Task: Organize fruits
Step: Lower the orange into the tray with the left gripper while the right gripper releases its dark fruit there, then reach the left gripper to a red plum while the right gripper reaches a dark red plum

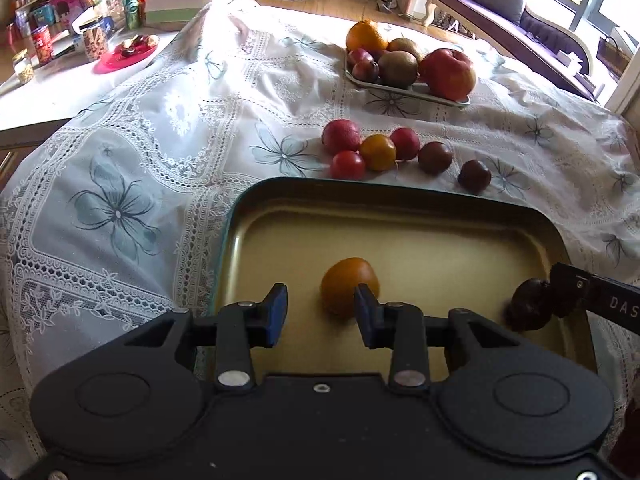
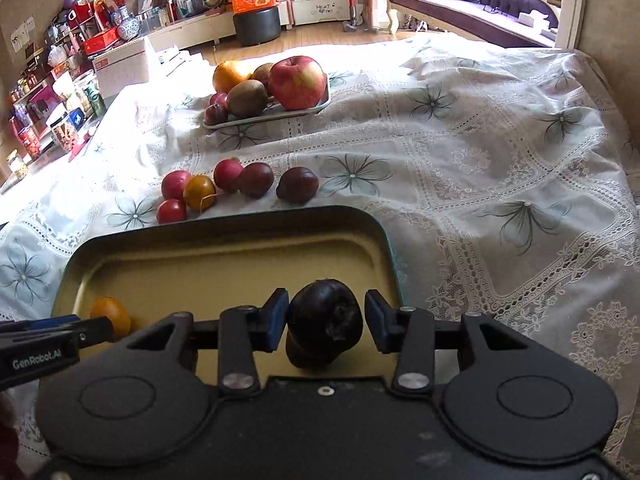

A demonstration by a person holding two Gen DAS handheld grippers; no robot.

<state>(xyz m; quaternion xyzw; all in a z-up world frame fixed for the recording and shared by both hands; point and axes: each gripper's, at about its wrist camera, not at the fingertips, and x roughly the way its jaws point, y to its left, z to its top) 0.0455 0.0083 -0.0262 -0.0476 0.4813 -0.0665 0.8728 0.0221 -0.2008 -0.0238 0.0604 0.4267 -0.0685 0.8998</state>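
Note:
A green-rimmed tray with a tan floor (image 1: 400,196) (image 2: 224,224) lies near me on the lace cloth. A small orange fruit (image 1: 349,285) (image 2: 110,314) rests in it. My left gripper (image 1: 322,312) is open above the tray, just left of that fruit. A dark purple fruit (image 2: 325,322) (image 1: 528,310) sits between the fingers of my right gripper (image 2: 327,320); the jaws stand slightly apart from it. Several loose red, orange and dark fruits (image 1: 378,152) (image 2: 228,184) lie beyond the tray.
A far tray (image 1: 404,90) (image 2: 264,118) holds an apple, kiwis, an orange and plums. A cluttered side table with jars and a pink plate (image 1: 124,58) stands at the left. A sofa (image 2: 460,4) is at the back right.

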